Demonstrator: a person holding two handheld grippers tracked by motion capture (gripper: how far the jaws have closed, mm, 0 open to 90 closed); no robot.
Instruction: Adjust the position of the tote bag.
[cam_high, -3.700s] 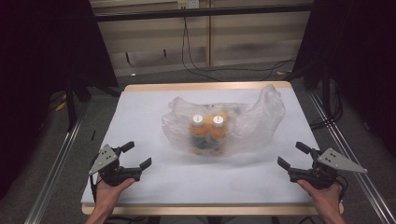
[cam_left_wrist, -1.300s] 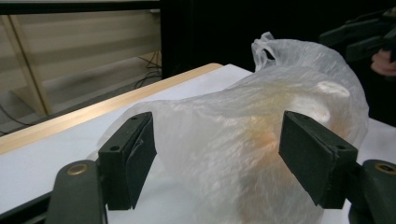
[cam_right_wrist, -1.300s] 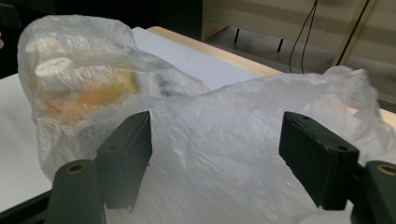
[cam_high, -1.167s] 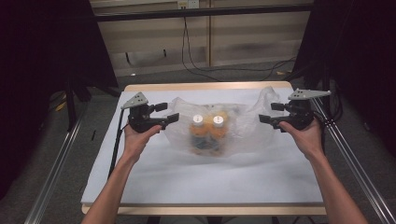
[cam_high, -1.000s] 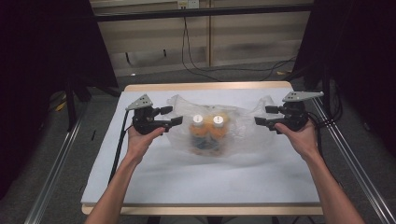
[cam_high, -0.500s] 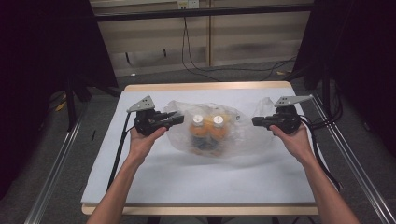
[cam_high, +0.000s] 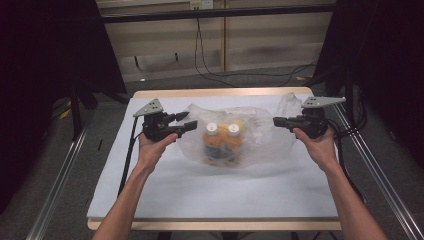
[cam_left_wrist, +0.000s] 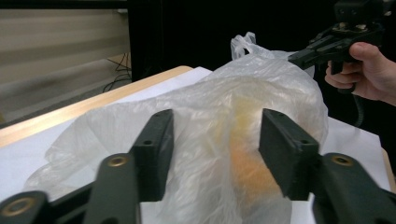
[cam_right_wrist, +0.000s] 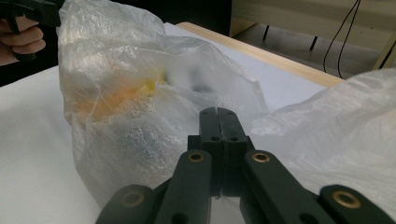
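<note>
You are holding the half-open left claw (cam_high: 182, 121) at the bag's (cam_high: 260, 135) nine o'clock, jaws just reopening around plastic without pinching, while the right claw (cam_high: 278, 121) is staying shut at three o'clock.

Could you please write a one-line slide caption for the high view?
Two hand-held tools flank a clear plastic bag holding two orange bottles on a white table.

White table cover (cam_high: 210, 195) over wood-edged table (cam_high: 220, 92). Black cables (cam_high: 210, 70) trail across floor behind. Metal rails (cam_high: 57, 185) flank table. Dark curtains (cam_high: 45, 60) both sides.
</note>
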